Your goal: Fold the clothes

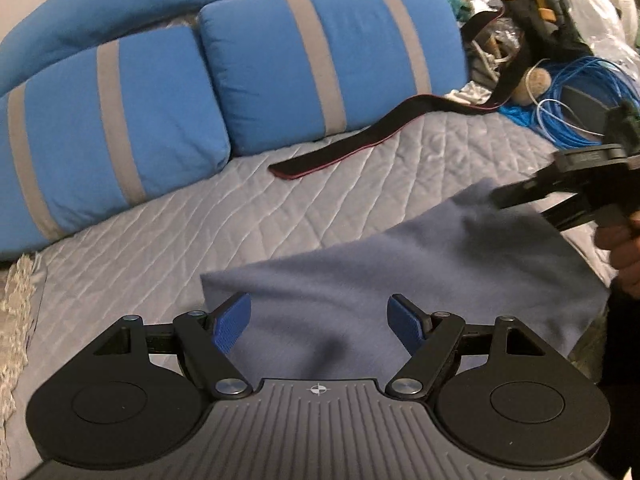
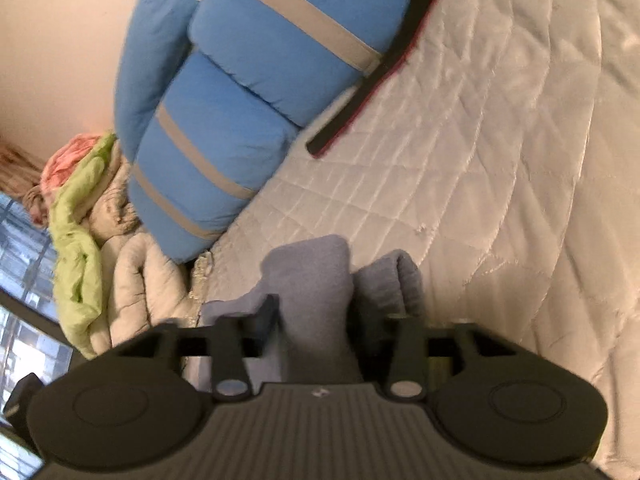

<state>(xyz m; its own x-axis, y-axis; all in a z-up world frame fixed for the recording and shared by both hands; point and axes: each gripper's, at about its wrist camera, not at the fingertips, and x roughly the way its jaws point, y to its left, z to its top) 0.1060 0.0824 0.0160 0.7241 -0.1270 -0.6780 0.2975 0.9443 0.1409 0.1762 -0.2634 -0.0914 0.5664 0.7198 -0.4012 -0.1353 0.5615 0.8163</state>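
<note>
A grey-blue cloth (image 1: 400,280) lies on the quilted bed, its far right corner lifted. My left gripper (image 1: 319,322) hovers over the cloth's near edge, open, its blue pads (image 1: 232,322) wide apart with nothing between them. My right gripper (image 1: 516,196) enters from the right and pinches the raised corner. In the right wrist view the right gripper (image 2: 314,312) is shut on a bunched fold of the cloth (image 2: 312,276), which sticks up between the dark fingers (image 2: 268,314). A hand (image 1: 624,256) holds that gripper.
Blue pillows with grey stripes (image 1: 328,64) line the back of the grey quilt (image 1: 160,240). A black strap with red edging (image 1: 360,140) lies across the quilt. Bags and coiled blue cable (image 1: 572,96) crowd the far right. Green and beige bedding (image 2: 80,240) is piled beyond the bed's edge.
</note>
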